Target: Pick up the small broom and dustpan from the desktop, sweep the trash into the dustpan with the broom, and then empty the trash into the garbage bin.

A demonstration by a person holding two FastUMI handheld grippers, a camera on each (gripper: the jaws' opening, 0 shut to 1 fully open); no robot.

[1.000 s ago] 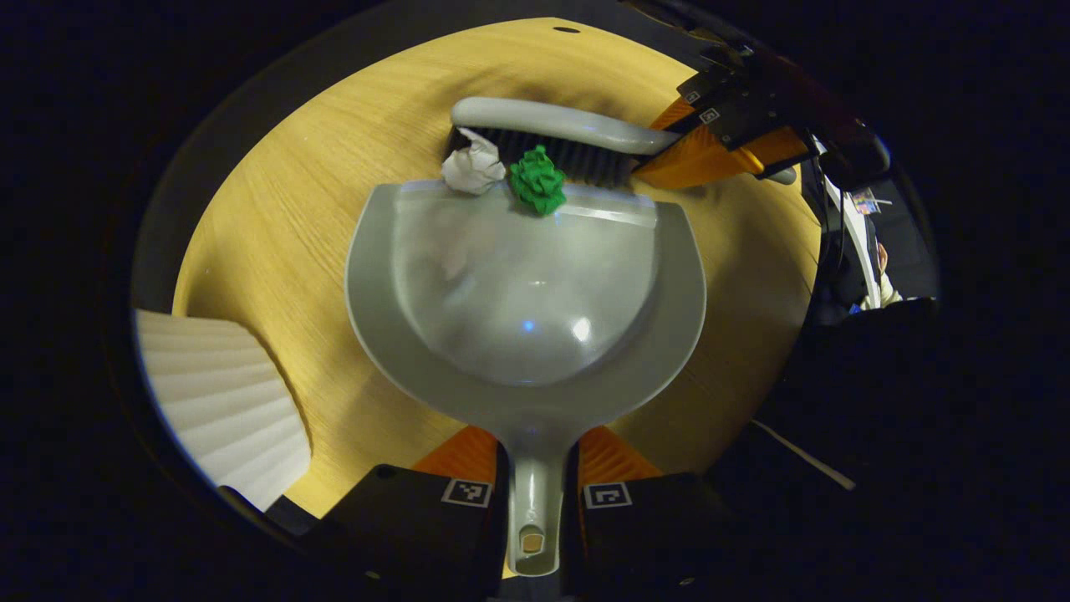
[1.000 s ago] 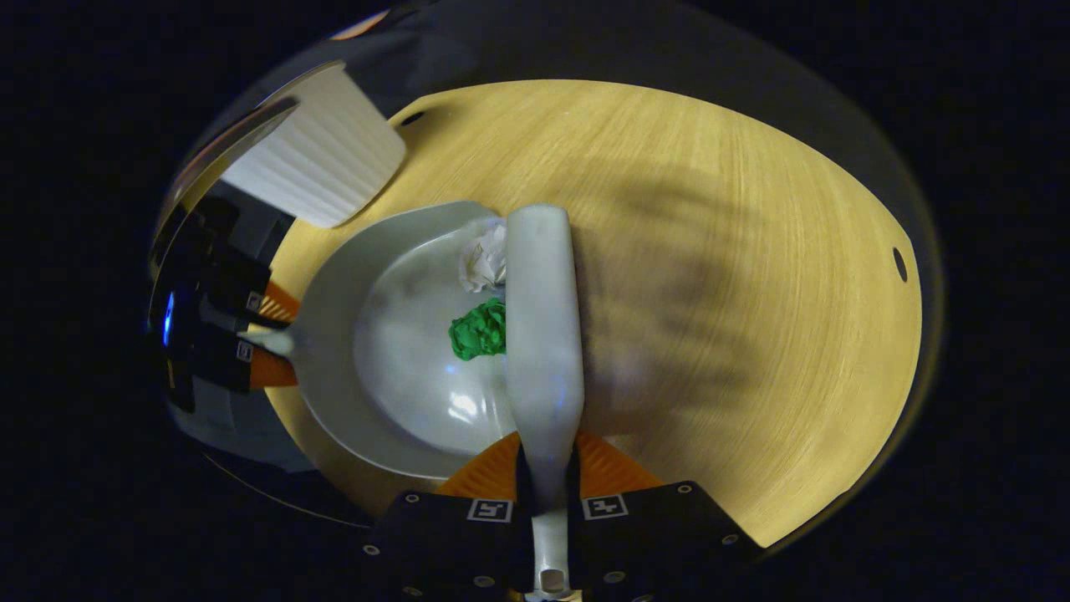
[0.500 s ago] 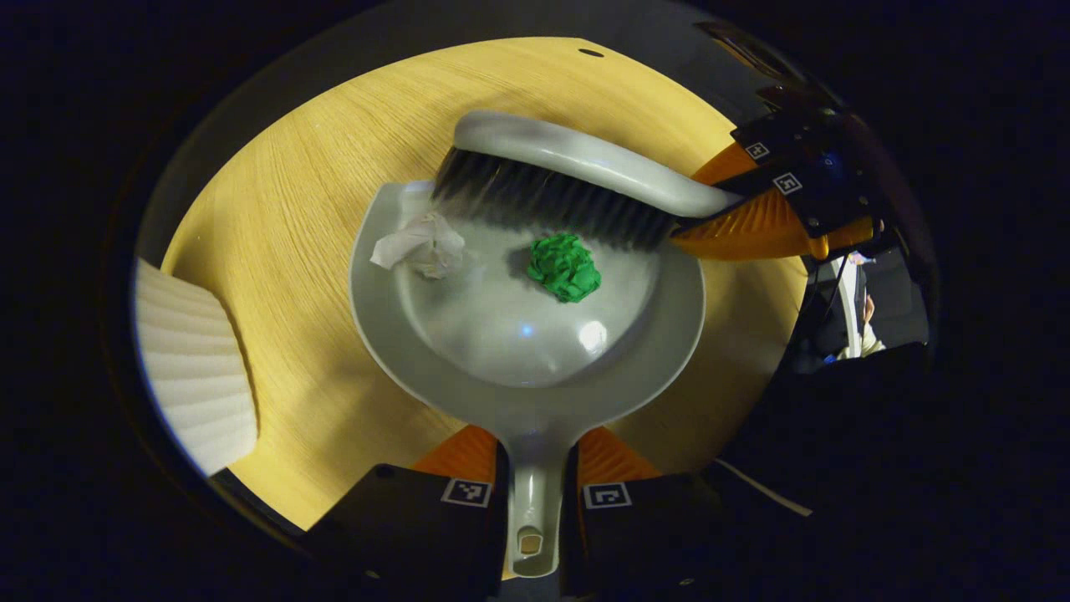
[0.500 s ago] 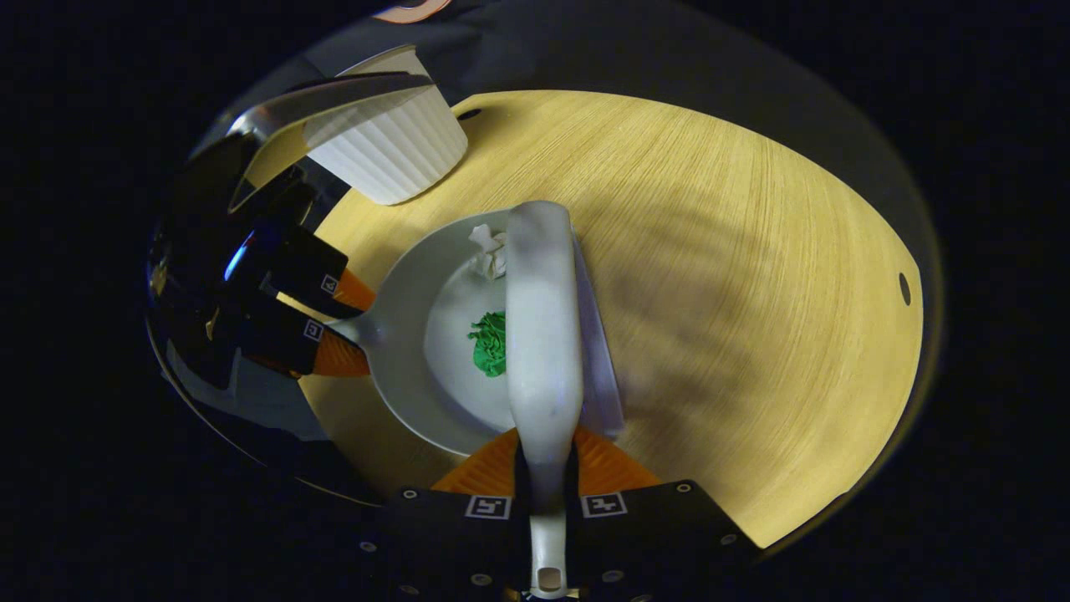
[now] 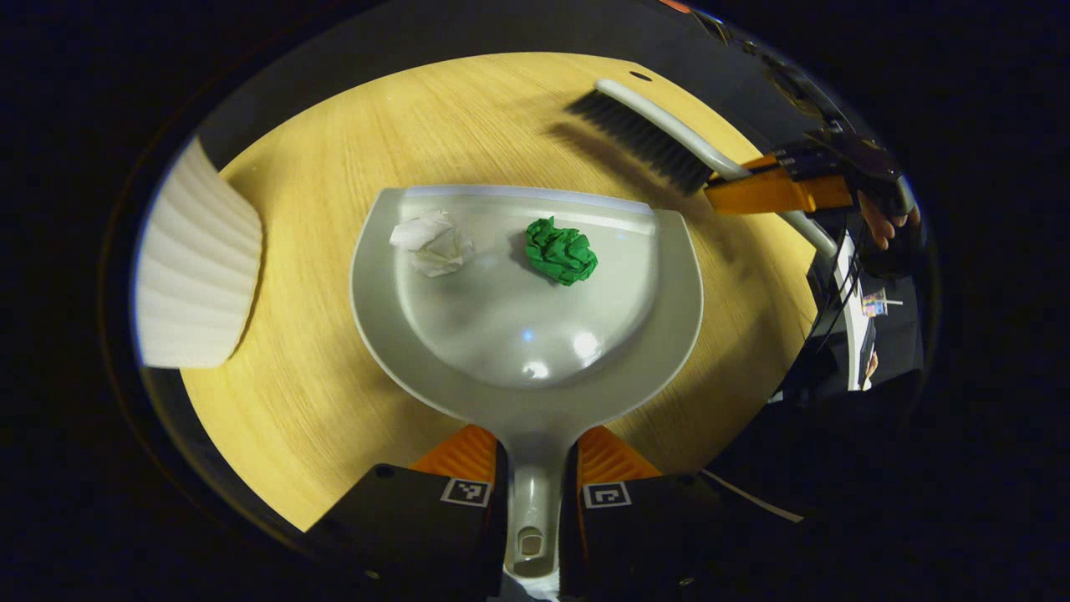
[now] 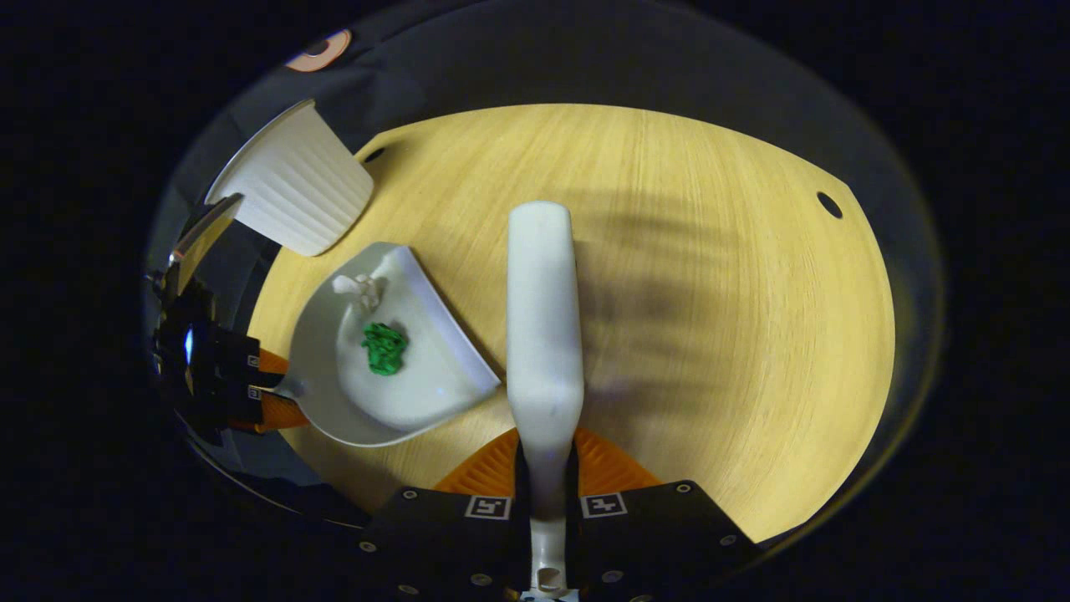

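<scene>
In the left gripper view we see our left gripper (image 5: 535, 456) at the bottom centre of the frame, its two fingers closed on the handle of the dustpan (image 5: 527, 334). The pan fills the middle of the frame, its open lip pointing toward the top, over the table (image 5: 334, 401). Inside it lie two wads: a white wad (image 5: 432, 242) at upper left of the pan and a green wad (image 5: 560, 251) just right of it, the two apart from each other and both close to the lip. At the upper right, the broom (image 5: 660, 138) is off the pan, bristles down toward the table, and our right gripper (image 5: 773, 188) clamps its handle; part of a hand (image 5: 886, 226) shows at the right edge. A ribbed white bin (image 5: 196, 267) sits at the left edge, beside the pan but apart from it.

In the right gripper view our right gripper (image 6: 545, 468) is at the bottom centre, both fingers pressed on the broom (image 6: 543, 334), whose back runs straight up the middle of the frame above the table (image 6: 710, 293). The dustpan (image 6: 418, 393) lies left of the broom, clear of it, with the green wad (image 6: 384, 347) and the white wad (image 6: 361, 288) inside. The left gripper (image 6: 267, 389) holds the pan's handle at the left edge. The bin (image 6: 292, 196) stands at the upper left, just beyond the pan.
</scene>
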